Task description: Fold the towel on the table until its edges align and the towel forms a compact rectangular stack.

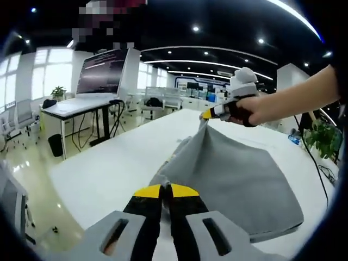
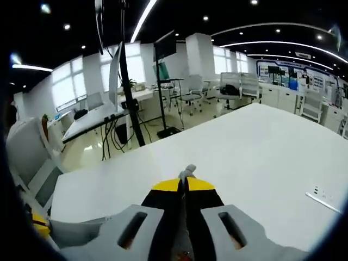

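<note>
Grey towel (image 1: 234,174): draped on white table (image 1: 109,168), two corners lifted; left gripper (image 1: 166,191): jaws pressed together on near corner; right gripper (image 2: 184,185): jaws pinching far corner, a tuft showing between tips; person's hand (image 1: 255,109) holds it above the cloth.

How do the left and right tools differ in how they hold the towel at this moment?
The left tool pinches the gray towel low, near the white table, while the right tool, seen in the left gripper view, lifts its corner higher, pulling the cloth into a peak. In the right gripper view, a small tuft pokes past the right tool's tips. Both are shut on the towel, with yellow-tipped jaws.
</note>
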Demonstrator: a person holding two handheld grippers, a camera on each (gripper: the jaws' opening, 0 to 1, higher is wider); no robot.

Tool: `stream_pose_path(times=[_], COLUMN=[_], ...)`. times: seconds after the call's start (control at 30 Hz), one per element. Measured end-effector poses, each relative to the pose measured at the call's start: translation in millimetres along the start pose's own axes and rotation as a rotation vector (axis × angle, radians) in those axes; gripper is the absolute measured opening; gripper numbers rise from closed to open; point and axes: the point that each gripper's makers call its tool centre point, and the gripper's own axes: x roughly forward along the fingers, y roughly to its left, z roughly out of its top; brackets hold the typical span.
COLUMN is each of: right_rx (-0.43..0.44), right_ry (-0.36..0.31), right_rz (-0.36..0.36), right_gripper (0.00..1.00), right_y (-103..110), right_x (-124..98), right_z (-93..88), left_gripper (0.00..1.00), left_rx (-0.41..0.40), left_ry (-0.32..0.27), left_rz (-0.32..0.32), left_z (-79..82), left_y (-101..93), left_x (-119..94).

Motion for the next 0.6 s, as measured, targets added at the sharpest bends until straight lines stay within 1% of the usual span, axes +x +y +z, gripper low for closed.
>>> stream_pose_path(times=[0.07, 0.1, 0.17, 0.2, 0.23, 0.33, 0.4, 0.53, 0.6], right_rx=[-0.009, -0.009, -0.005, -0.024, -0.036, -0.046, -0.042, -0.043, -0.039], right_ry=[0.006, 0.003, 0.0, 0.009, 0.009, -0.002, -0.011, -0.009, -0.005], right_rz=[0.005, 0.014, 0.037, 0.036, 0.035, 0.019, 0.021, 0.02, 0.017], right_gripper=[0.0, 0.0, 0.0, 0.01, 0.02, 0.06, 0.1, 0.13, 0.16], right_y=[1, 4, 8, 8, 7, -1, -8, -11, -18], right_x=[3, 3, 6, 6, 7, 4, 5, -4, -6], right_z=[-0.6, -0.3, 1.0, 0.8, 1.4, 3.9, 6.2, 0.4, -3.4], left_gripper=[0.04, 0.05, 0.05, 0.05, 0.06, 0.1, 0.12, 0.17, 0.2], left_rx=[0.003, -0.025, -0.125, -0.056, -0.033, -0.046, -0.012, 0.007, 0.016], left_ry=[0.003, -0.001, -0.011, -0.009, -0.001, -0.006, 0.011, 0.02, 0.038], left_rz=[0.01, 0.009, 0.034, 0.078, 0.079, 0.066, 0.076, 0.064, 0.066], left_z=[-1.1, -1.5, 0.5, 1.9, 2.2, 4.1, 3.9, 3.5, 0.0], left_y=[3.0, 6.3, 11.7, 18.8, 19.7, 22.5, 26.0, 29.9, 33.8], left_x=[3, 4, 2, 0, 2, 5, 6, 11, 15])
